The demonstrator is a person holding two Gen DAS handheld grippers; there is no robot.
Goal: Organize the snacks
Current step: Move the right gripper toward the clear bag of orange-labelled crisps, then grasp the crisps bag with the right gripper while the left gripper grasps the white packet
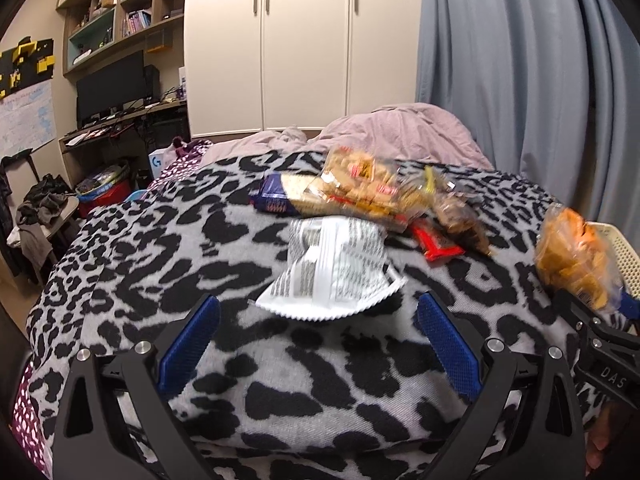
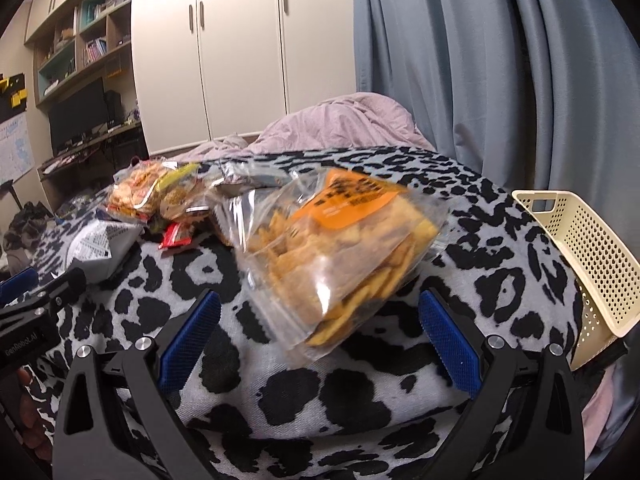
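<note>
Snacks lie on a bed with a black-and-grey leopard blanket. My left gripper is open and empty, just short of a white printed packet. Behind it lie a clear bag of crackers, a blue biscuit pack and a red bar. My right gripper is open, with a clear bag of orange crackers lying between and ahead of its fingers. That bag also shows at the right of the left wrist view. A cream perforated basket stands to the right.
A pink duvet is bunched at the bed's far end. Grey curtains hang on the right, white wardrobes behind. A desk with a monitor and shelves stand at the left.
</note>
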